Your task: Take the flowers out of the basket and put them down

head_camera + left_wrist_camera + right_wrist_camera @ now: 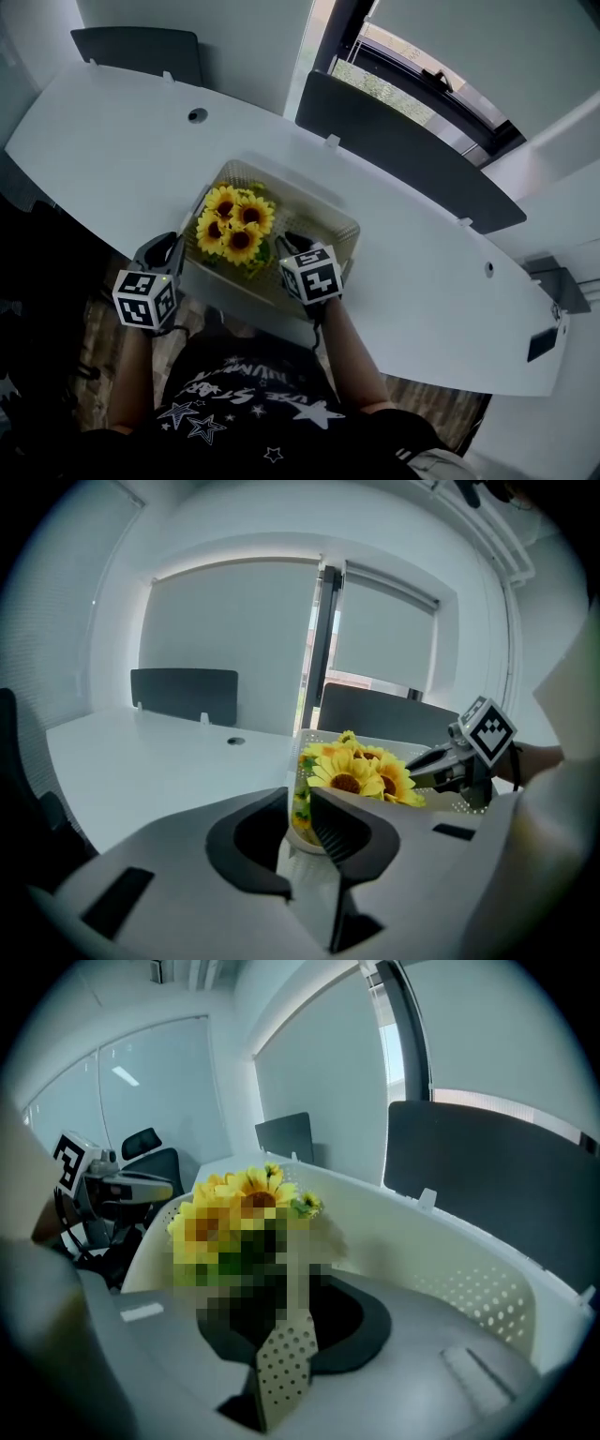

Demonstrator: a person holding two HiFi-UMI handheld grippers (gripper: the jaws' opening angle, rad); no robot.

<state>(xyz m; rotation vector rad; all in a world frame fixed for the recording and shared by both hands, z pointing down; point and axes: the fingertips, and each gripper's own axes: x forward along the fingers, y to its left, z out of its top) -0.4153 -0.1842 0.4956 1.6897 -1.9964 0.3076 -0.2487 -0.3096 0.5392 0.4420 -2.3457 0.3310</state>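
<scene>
Flowers point(234, 228), yellow sunflowers, stand inside the basket point(330, 212), in its 9 o'clock half. The cream perforated basket sits on the white table point(112, 131) at the near edge. The left gripper point(178, 246) is at the basket's 9 o'clock, jaws clamped on the wall there. In its own view the rim sits between its jaws point(302, 803). The right gripper point(289, 242) is at 6 o'clock, jaws closed on the perforated near wall. Dark chair backs point(403, 150) stand past the table at 12 to 2 o'clock.
</scene>
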